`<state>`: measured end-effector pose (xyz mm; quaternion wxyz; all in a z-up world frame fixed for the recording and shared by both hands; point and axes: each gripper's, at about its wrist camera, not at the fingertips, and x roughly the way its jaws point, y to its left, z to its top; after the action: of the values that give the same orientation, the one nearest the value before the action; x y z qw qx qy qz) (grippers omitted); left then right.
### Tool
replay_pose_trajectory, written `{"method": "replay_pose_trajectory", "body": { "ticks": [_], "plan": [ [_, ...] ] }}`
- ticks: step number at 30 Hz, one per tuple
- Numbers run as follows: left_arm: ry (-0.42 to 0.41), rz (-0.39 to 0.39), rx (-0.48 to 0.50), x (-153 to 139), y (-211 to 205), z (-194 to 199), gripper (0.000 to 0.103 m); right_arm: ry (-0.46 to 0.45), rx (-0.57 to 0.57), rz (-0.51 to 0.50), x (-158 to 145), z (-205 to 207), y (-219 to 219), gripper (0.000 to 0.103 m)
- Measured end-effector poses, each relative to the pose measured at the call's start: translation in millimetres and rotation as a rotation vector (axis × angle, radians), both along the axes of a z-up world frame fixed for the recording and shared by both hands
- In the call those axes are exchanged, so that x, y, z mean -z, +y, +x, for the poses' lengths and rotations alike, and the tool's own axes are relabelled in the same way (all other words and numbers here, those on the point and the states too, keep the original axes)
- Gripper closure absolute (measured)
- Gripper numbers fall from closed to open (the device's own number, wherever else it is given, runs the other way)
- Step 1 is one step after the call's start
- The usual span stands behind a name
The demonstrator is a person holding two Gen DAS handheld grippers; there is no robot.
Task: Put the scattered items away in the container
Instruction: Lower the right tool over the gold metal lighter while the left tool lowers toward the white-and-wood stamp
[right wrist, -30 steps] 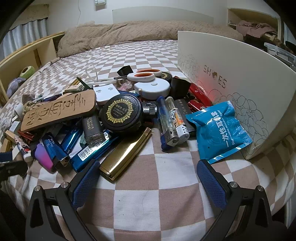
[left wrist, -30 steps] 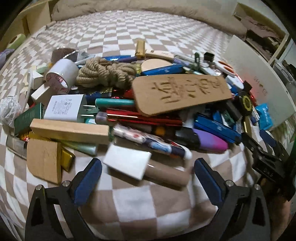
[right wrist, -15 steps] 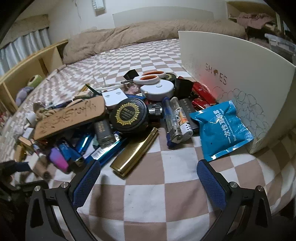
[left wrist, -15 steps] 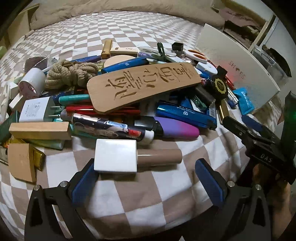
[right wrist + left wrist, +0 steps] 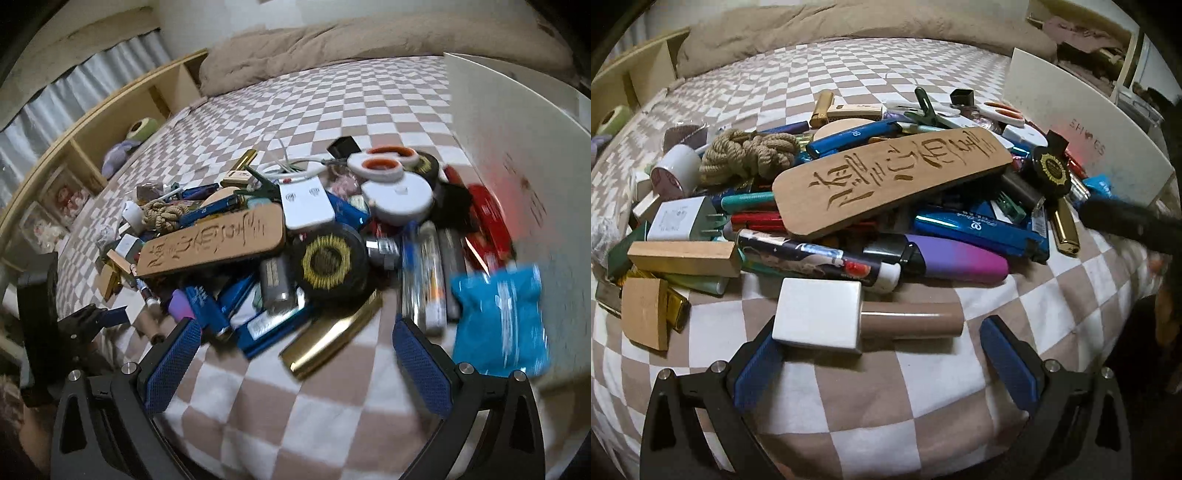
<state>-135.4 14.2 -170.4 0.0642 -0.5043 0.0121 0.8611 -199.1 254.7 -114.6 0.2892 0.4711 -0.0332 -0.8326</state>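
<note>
Left claw (image 5: pixel 881 358) is spread wide around the white-capped tube (image 5: pixel 864 319) on the bed (image 5: pixel 849 435). Right claw (image 5: pixel 297 363) is wide too, empty, near the gold lighter (image 5: pixel 328 334). White box (image 5: pixel 517 155) stands beside the pile.

Plaque (image 5: pixel 892 182) atop pile (image 5: pixel 849 221), box (image 5: pixel 1082 136) right.
</note>
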Motion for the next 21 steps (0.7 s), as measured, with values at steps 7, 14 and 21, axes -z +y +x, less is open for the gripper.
{"method": "replay_pose_trajectory", "body": {
  "ticks": [7, 14, 21],
  "plan": [
    [0.003, 0.038, -0.016, 1, -8, -3, 0.000, 0.002, -0.169, 0.155, 12, -18, -21, 0.000],
    [0.012, 0.034, -0.020, 3, -9, -9, 0.000, -0.082, -0.260, 0.159, 18, -11, -28, 0.000],
    [0.015, 0.034, -0.019, 2, -8, -10, 0.000, -0.137, -0.349, 0.177, 9, 15, -29, 0.000]
  ]
}}
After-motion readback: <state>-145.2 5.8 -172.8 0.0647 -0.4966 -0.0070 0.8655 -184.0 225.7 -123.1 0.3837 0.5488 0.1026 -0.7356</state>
